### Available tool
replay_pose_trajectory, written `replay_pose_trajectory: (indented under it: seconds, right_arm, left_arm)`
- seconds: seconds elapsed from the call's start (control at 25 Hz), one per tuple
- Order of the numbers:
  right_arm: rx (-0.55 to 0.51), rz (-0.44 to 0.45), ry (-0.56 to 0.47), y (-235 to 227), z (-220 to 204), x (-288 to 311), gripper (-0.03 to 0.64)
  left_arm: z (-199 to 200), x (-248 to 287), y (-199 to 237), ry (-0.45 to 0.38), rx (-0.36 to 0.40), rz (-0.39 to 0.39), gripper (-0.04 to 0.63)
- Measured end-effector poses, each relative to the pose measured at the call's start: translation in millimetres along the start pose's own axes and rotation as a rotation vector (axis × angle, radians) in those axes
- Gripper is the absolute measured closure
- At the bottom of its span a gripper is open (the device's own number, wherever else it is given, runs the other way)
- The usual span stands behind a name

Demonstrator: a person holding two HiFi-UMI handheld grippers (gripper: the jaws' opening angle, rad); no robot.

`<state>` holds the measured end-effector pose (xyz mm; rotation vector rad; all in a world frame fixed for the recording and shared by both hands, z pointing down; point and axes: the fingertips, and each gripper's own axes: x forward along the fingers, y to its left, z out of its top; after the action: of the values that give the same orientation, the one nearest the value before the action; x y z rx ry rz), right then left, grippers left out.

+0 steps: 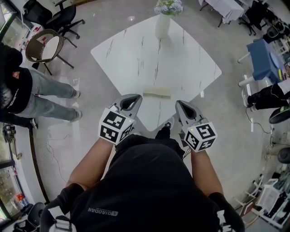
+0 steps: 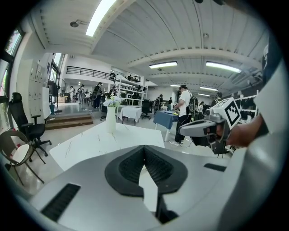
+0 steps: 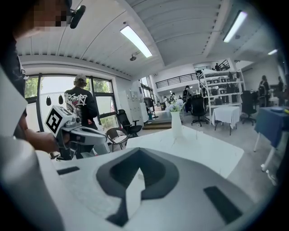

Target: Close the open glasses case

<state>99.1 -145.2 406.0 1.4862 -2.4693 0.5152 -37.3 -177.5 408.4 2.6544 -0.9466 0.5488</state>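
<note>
**A:** How do the two grippers stand?

**B:** The left gripper (image 2: 144,149) is clenched, its ribbed pads meeting at the tips with nothing between them. The right gripper (image 3: 137,153) is the same, pressed together and empty. The person holds both close to the body, at the near edge of the white table (image 1: 136,50).

**A:** And the glasses case?

**B:** The glasses case (image 1: 157,91) lies flat on the table just ahead of the tips, between the two grippers and apart from both. It's too small to tell whether the lid is up or down.

**A:** So how far along is the closing?

**B:** That isn't settled. The scene fits an open case waiting for a push as well as a case already shut. Well beyond it stands only a white vase (image 1: 162,26) of flowers (image 1: 168,6).
</note>
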Motion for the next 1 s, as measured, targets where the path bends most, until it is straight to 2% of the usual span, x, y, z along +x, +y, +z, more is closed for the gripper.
replay_pose_trajectory:
  seconds: [1.0]
  right_arm:
    - [-0.047, 0.019, 0.023, 10.5, -0.6, 6.2, 0.615]
  left_arm:
    - [3.7, -4.6, 1.7, -0.024, 0.007, 0.008, 0.592]
